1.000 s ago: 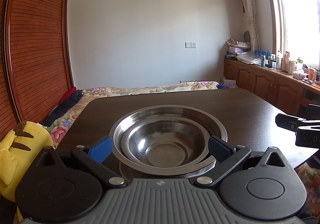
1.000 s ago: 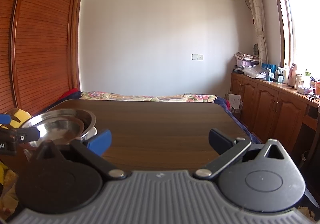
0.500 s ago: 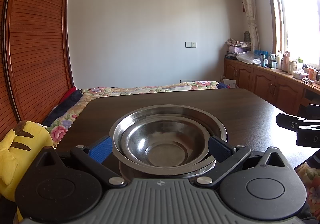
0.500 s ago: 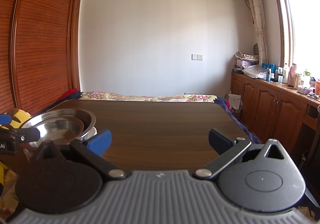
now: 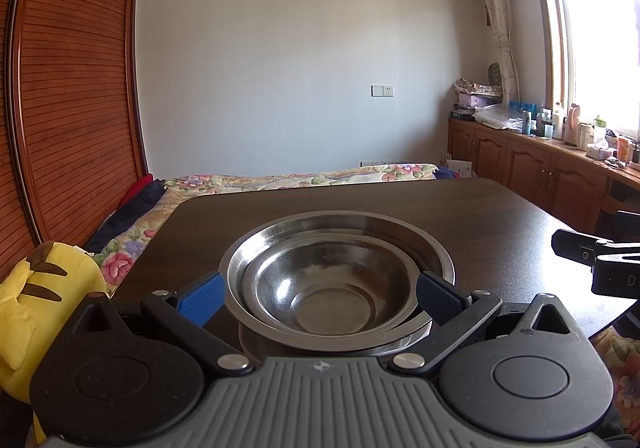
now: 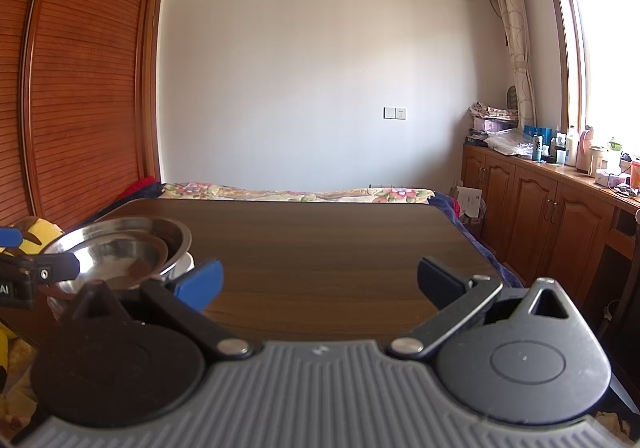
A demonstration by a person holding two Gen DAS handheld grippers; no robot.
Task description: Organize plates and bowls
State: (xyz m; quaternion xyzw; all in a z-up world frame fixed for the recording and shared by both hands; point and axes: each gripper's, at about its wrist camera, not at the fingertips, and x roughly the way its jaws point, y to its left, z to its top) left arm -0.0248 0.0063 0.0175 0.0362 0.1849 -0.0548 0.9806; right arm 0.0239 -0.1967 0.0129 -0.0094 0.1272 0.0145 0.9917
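Nothing had moved since the earlier frames. Left gripper [image 5: 318,294] sat with fingers spread around the nested bowls [image 5: 340,280] at the table's [image 5: 500,216] near left edge, gripping nothing. Right gripper [image 6: 318,282] hung spread and empty over the near edge. Stacking looked done; next probably called for backing away. Bed [image 6: 296,193] and cabinets [image 6: 540,204] lay beyond.

White "AI" on the left gripper [image 6: 16,280] body.
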